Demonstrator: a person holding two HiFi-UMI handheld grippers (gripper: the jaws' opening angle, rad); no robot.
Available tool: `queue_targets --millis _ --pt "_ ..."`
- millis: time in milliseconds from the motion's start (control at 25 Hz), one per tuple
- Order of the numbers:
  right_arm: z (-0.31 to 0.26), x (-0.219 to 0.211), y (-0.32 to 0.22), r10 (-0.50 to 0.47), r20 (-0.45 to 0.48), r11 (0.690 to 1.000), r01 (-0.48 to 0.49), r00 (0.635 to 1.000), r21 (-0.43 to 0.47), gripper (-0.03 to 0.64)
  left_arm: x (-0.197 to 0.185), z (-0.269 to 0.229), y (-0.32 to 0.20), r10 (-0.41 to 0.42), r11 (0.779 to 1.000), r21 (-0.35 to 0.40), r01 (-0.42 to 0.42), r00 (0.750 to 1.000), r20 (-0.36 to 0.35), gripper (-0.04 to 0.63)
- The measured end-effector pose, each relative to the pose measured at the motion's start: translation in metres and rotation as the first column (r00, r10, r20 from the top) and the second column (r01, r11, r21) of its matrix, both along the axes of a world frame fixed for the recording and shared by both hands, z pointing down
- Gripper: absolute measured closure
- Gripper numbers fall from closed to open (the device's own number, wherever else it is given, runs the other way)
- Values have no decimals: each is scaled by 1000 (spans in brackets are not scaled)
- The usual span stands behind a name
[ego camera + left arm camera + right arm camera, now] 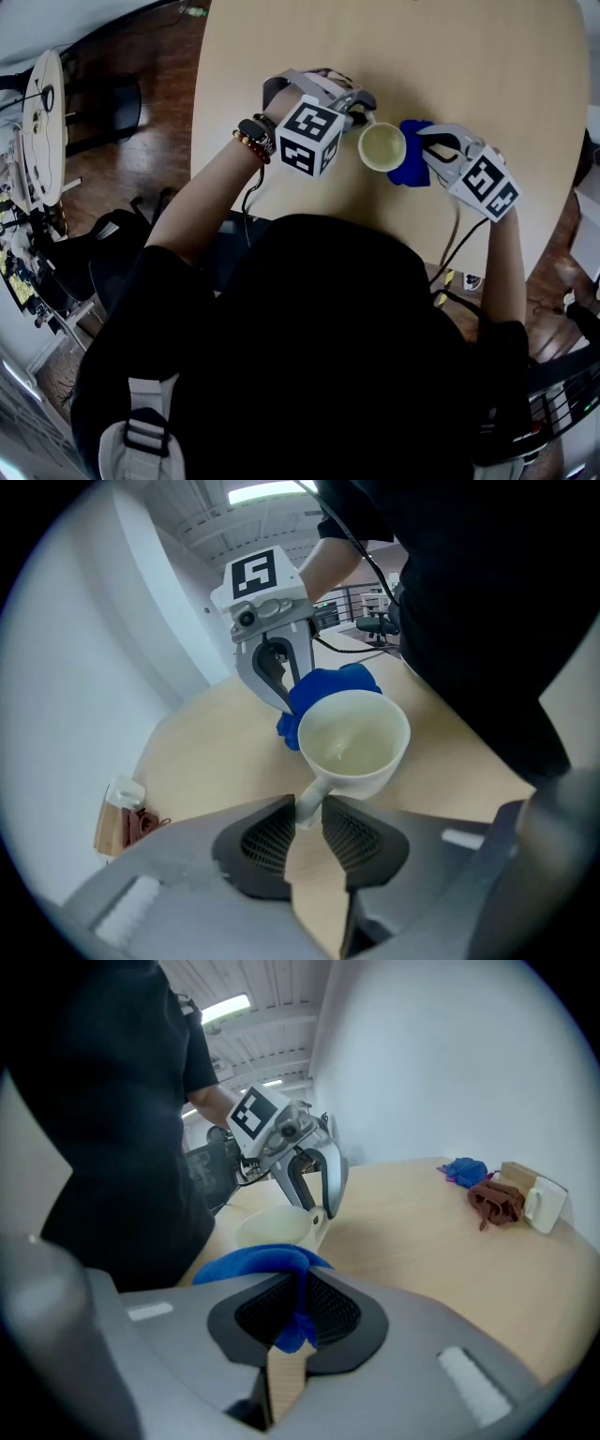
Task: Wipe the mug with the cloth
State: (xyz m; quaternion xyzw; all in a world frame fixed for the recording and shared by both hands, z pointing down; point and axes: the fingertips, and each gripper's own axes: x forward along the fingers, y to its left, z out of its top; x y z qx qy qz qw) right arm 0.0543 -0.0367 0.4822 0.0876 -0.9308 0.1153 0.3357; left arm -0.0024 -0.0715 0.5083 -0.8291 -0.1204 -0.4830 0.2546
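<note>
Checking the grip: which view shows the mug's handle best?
The left gripper view: the handle sits close-up between the left gripper's pads. The head view mostly hides it behind that gripper; the right gripper view shows it small and distant.

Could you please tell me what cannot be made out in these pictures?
- The mug, underside and outer wall: the head view looks straight down, and the cloth covers one side.
- Pinched part of the cloth, right gripper view: hidden between the pads of the right gripper.
- The brown thing and white box on the table, right gripper view: too small and blurred to identify.
</note>
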Motion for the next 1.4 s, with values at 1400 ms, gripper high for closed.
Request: queue_targets --millis 1400 --pt "-18 -43 -33 -166 217 936 222 962 -272 584 18 -7 9 -1 1000 16 2 997 -78 492"
